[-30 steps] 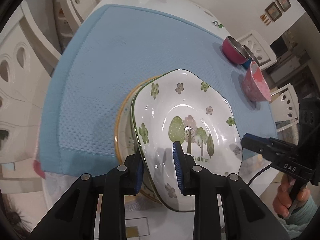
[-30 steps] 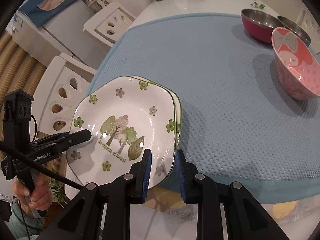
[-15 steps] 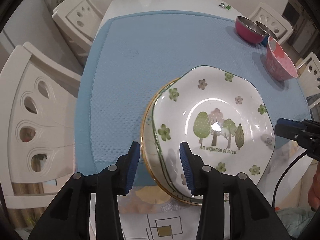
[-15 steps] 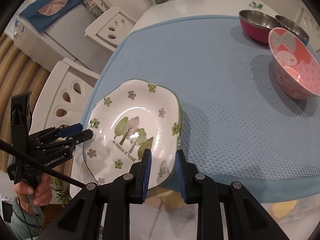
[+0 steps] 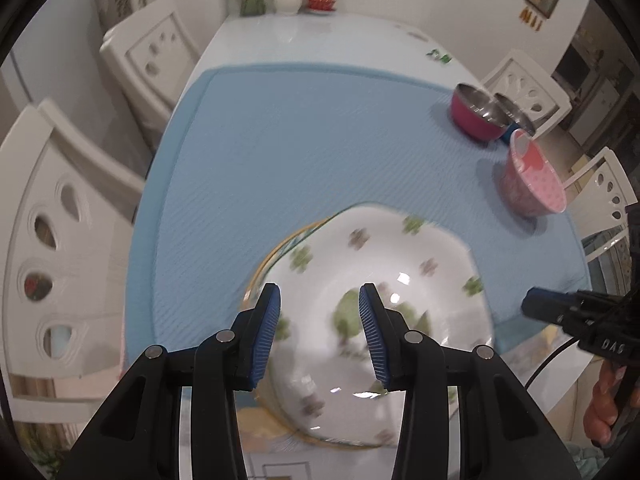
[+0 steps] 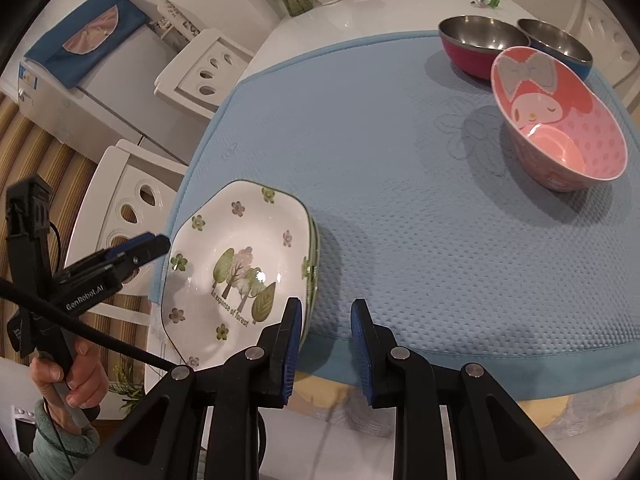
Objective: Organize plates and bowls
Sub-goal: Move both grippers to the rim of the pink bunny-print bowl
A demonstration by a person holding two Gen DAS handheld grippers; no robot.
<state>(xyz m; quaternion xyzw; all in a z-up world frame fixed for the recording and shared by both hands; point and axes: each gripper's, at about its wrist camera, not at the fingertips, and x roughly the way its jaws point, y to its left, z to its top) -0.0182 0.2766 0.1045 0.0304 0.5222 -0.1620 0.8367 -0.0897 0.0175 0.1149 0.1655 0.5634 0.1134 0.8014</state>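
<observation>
The plate [image 6: 236, 268] lies face up atop another plate at the mat's [image 6: 400, 184] near left corner, overhanging the surface's edge, its tree picture upright toward the bowls [image 6: 560, 120]. Left gripper [image 5: 320, 336] and right gripper [image 6: 325, 342]: jaws open, holding nothing.

A stack of plates [image 6: 236, 264] sits on the mat's [image 6: 400, 184] near left corner; three bowls [image 6: 560, 120] cluster touching at its far right, on the bench [image 6: 400, 4].

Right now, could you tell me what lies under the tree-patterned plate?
Under the tree-patterned plate lie more plates: a green rim and a yellow rim peek out. Their faces and exact number are covered.
</observation>
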